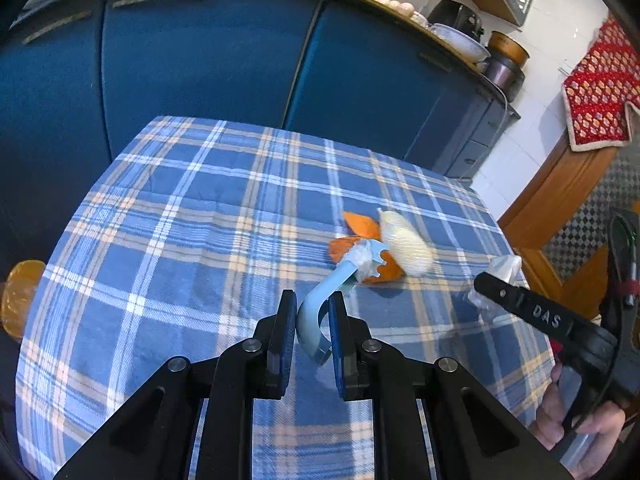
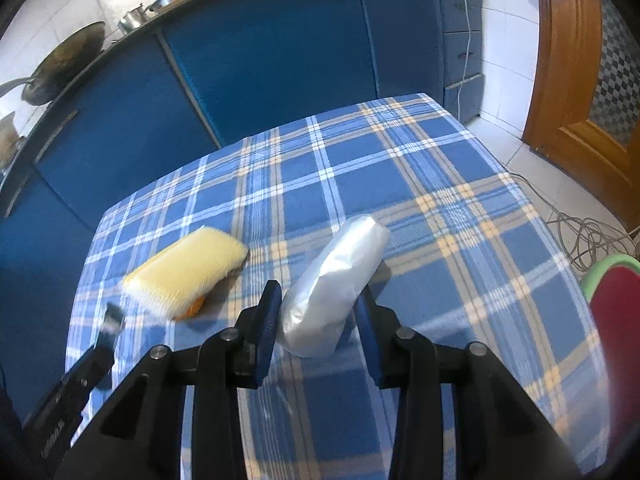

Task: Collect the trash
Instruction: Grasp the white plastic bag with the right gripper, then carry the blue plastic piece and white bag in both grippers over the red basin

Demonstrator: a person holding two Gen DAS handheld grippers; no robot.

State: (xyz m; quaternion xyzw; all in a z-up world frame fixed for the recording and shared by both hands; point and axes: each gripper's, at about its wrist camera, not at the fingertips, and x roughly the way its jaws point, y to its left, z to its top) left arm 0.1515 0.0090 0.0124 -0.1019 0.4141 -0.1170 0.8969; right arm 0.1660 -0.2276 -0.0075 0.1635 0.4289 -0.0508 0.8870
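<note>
On the blue plaid tablecloth (image 1: 180, 220) lie orange peels (image 1: 360, 226) and a pale yellow foam net (image 1: 406, 246). My left gripper (image 1: 312, 300) is shut on a curved light-blue plastic piece (image 1: 332, 284) whose toothed far end, wrapped in clear film, hangs over the peels. In the right wrist view my right gripper (image 2: 318, 290) has both pads against a silvery-white plastic packet (image 2: 336, 280), shut on it. The foam net (image 2: 184, 268) lies to its left with peel (image 2: 194, 306) under it. The left gripper (image 2: 110, 326) shows blurred at the lower left.
Blue cabinets (image 1: 200, 60) stand close behind the table. A wooden door (image 2: 568, 80) and loose cables (image 2: 580, 236) are on the right. A green-and-red object (image 2: 616, 300) sits off the table's right edge, an orange one (image 1: 22, 300) off its left. A hand (image 1: 580, 420) holds the right gripper.
</note>
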